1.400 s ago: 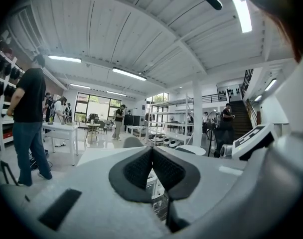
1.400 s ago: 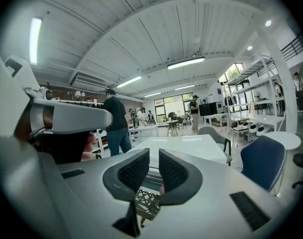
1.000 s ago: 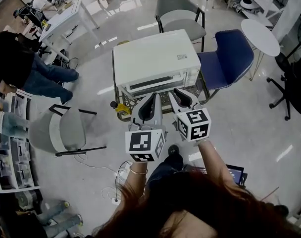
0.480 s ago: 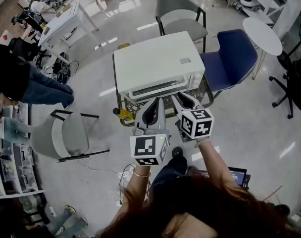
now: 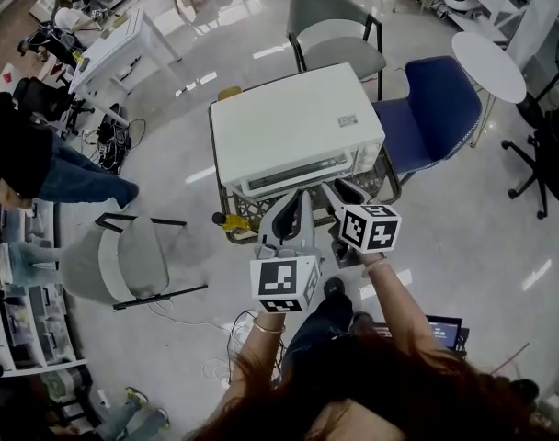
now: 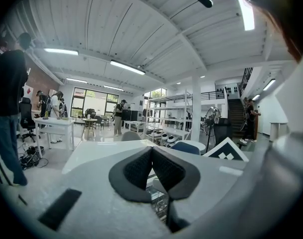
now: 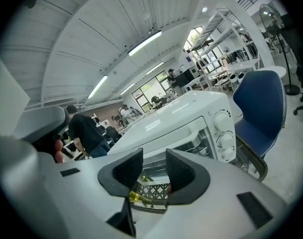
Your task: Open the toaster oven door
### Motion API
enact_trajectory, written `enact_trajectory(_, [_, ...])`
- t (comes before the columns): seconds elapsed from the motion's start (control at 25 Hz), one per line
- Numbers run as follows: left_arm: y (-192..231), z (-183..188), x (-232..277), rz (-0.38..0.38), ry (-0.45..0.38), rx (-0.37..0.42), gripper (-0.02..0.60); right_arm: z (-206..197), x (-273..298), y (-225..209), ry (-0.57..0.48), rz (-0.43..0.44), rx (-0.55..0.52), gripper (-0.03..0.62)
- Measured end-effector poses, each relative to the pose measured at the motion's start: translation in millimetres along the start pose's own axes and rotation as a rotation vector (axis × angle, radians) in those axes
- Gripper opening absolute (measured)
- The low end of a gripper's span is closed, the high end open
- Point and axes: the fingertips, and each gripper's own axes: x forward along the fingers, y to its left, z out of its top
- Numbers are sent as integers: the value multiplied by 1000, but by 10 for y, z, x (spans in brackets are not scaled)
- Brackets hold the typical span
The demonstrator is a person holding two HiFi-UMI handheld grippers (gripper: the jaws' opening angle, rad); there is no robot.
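Observation:
A white toaster oven (image 5: pixel 293 127) stands on a wire cart (image 5: pixel 238 211), its glass door (image 5: pixel 293 174) facing me and closed. Both grippers hover just in front of that door, not touching it. My left gripper (image 5: pixel 289 211) is shut, its pads (image 6: pixel 141 166) meeting at the tip with nothing between them. My right gripper (image 5: pixel 346 194) is opening, with a clear gap between its pads (image 7: pixel 129 171) and nothing in it. Beyond that gap, the right gripper view shows the oven (image 7: pixel 191 118), its door handle (image 7: pixel 179 136) and its knobs (image 7: pixel 224 128).
A blue chair (image 5: pixel 427 108) stands right of the oven, a grey chair (image 5: pixel 335 26) behind it and another grey chair (image 5: pixel 123 251) to the left. A round white table (image 5: pixel 486 67) is at far right. People stand at the left edge. A yellow object (image 5: pixel 229 220) lies in the cart.
Both grippers have drawn back a little from the oven front toward me. The oven door looks the same, closed.

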Motion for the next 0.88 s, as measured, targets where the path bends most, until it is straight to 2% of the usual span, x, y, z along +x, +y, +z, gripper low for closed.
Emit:
enact_trajectory(0.48, [84,-81,119,0,22,-15,15,-92,250,-190,25,-10,127,153])
enact_trajectory(0.88, [142,-139,155,-1,51,-15,15,-160,354,-300,31,0,290,181])
